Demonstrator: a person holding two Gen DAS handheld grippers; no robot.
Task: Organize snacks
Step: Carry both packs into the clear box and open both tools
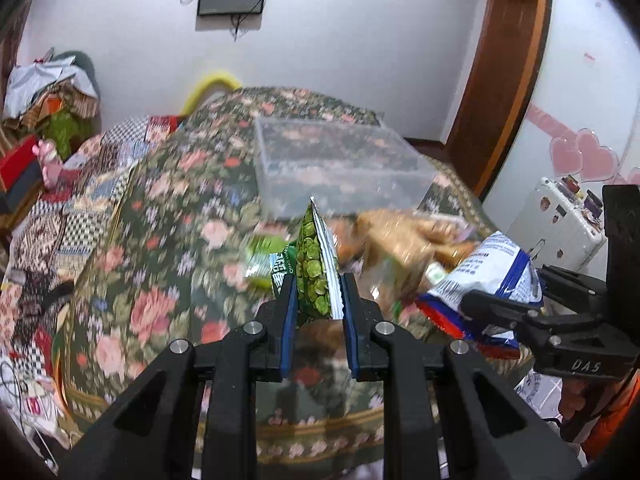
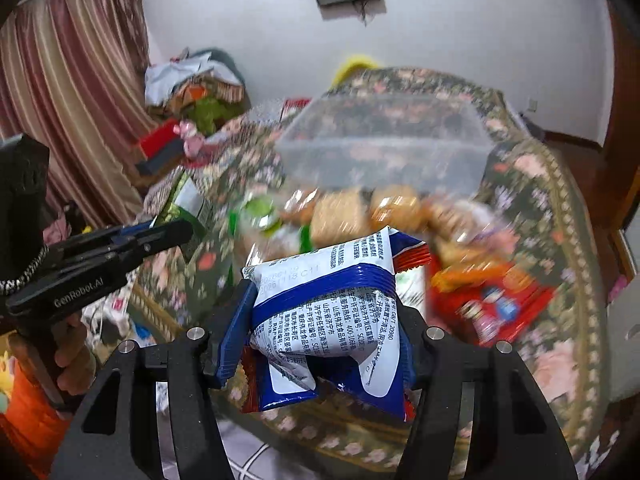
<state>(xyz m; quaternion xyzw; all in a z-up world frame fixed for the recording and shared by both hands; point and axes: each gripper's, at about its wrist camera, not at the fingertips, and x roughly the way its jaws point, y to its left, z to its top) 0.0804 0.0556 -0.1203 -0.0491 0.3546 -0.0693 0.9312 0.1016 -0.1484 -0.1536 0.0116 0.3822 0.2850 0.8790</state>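
My left gripper [image 1: 319, 300] is shut on a green pea snack packet [image 1: 316, 264] and holds it upright above the floral table. My right gripper [image 2: 320, 320] is shut on a blue and white snack packet [image 2: 332, 316], lifted off the table; it also shows in the left wrist view [image 1: 492, 280], right of the left gripper. A clear plastic box [image 1: 340, 168] stands empty beyond both grippers, also in the right wrist view [image 2: 384, 148]. Several snacks lie in front of it: biscuit packs [image 2: 360, 210], a red packet [image 2: 492, 304] and a green packet [image 2: 260, 216].
The floral tablecloth [image 1: 168, 200] covers the table. A patchwork-covered surface [image 1: 60, 208] with clothes and a red box [image 1: 16, 160] lies to the left. A white appliance [image 1: 560, 224] stands at the right. Curtains [image 2: 72, 80] hang at the far left.
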